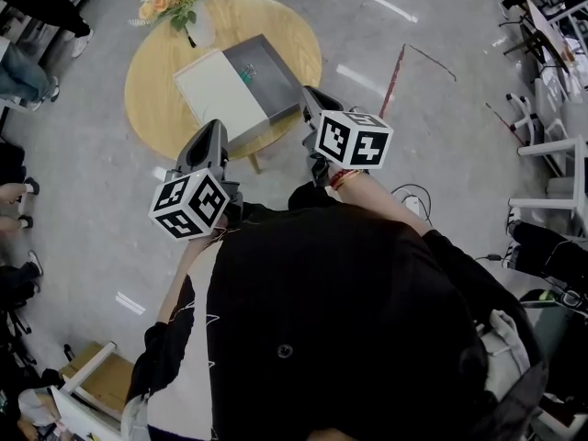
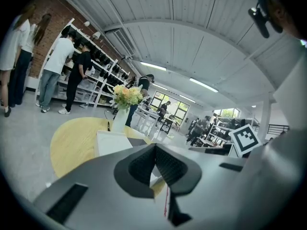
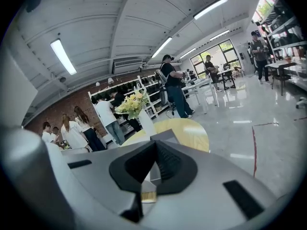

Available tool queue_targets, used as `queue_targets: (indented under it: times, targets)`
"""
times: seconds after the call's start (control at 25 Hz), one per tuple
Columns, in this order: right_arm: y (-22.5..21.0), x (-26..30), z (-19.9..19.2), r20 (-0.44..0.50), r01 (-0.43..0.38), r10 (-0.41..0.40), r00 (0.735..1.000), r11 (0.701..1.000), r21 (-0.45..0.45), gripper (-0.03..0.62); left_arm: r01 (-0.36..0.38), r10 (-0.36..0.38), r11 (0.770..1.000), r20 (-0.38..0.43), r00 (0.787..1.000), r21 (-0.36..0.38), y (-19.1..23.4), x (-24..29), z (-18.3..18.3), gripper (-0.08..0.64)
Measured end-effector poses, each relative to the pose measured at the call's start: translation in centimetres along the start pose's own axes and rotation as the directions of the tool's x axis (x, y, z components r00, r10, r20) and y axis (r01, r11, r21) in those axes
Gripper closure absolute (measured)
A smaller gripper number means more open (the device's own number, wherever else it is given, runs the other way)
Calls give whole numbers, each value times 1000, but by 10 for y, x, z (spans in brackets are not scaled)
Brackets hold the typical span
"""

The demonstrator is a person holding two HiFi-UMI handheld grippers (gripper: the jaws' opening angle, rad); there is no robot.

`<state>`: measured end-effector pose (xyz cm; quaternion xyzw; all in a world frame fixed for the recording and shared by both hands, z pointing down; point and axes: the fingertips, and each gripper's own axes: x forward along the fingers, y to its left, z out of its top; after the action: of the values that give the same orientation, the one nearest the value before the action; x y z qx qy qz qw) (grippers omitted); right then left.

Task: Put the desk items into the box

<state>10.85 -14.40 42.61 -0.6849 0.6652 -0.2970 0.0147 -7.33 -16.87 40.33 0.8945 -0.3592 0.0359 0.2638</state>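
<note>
Both shut: L claw (image 1: 213, 129), R claw (image 1: 310, 96) by table (image 1: 156, 90) edge

Person in black
Black top (image 1: 340, 320), thin white lines on its left sleeve (image 1: 170, 338); red wristband (image 1: 344, 178); left gripper (image 1: 214, 127) and right gripper (image 1: 310, 95) grey, each with a black-and-white marker cube (image 1: 190, 205).
</note>
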Motion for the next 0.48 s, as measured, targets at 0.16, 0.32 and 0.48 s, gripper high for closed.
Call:
queue_targets:
  times: [0.16, 0.32, 0.48]
  targets:
    - [0, 3, 2, -9, -9, 9, 1000, 1000, -5, 588, -8, 8, 1000, 3, 1000, -3, -1, 1, 1, 550]
    - [0, 6, 3, -16, -19, 19, 1000, 1000, -7, 588, -18, 18, 1000, 6, 1000, -4, -1, 2, 3, 550]
    - [-2, 9, 3, -19, -26, 26, 999, 1000, -5, 588, -29, 29, 1000, 6, 1000, -6, 1, 4, 3, 551]
